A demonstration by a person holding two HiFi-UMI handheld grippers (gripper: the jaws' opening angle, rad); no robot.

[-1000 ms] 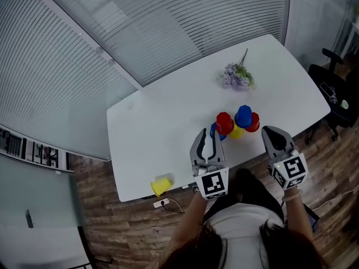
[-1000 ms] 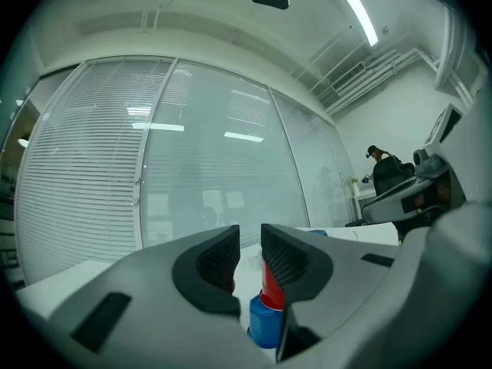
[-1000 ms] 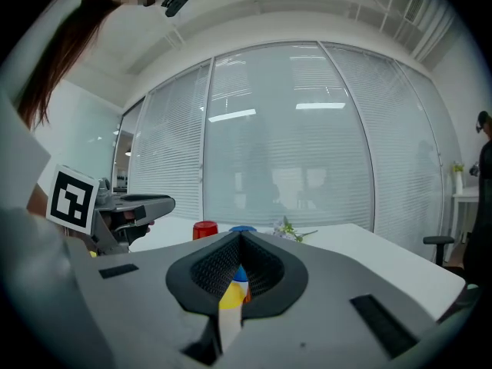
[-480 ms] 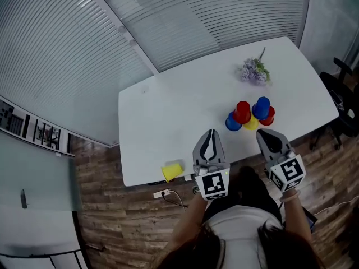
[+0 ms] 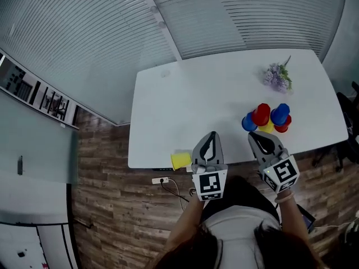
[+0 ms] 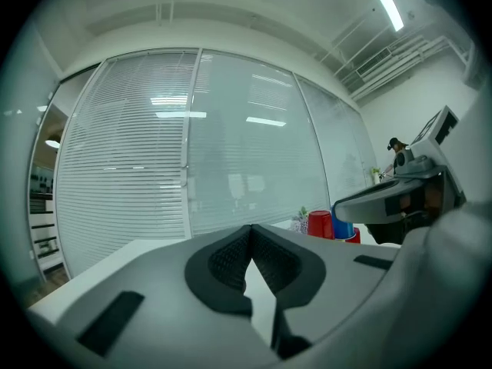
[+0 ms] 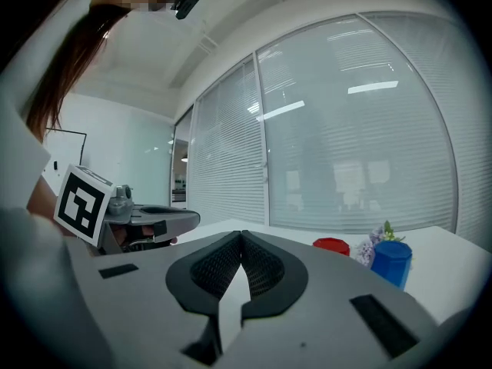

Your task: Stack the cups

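Left gripper (image 5: 211, 135) and right gripper (image 5: 257, 136) are held side by side in front of the body, pointing forward. Both have jaws pressed together, nothing between them.

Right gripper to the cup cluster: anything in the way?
Nothing visible. The right gripper, shut and empty, sits just short of the cup cluster; only bare table shows between them in the right gripper view.

A white tabletop (image 5: 185, 111) stands on a brown wood-plank floor (image 5: 112, 206); slatted blinds (image 5: 84, 38) span 10 to 1 o'clock.
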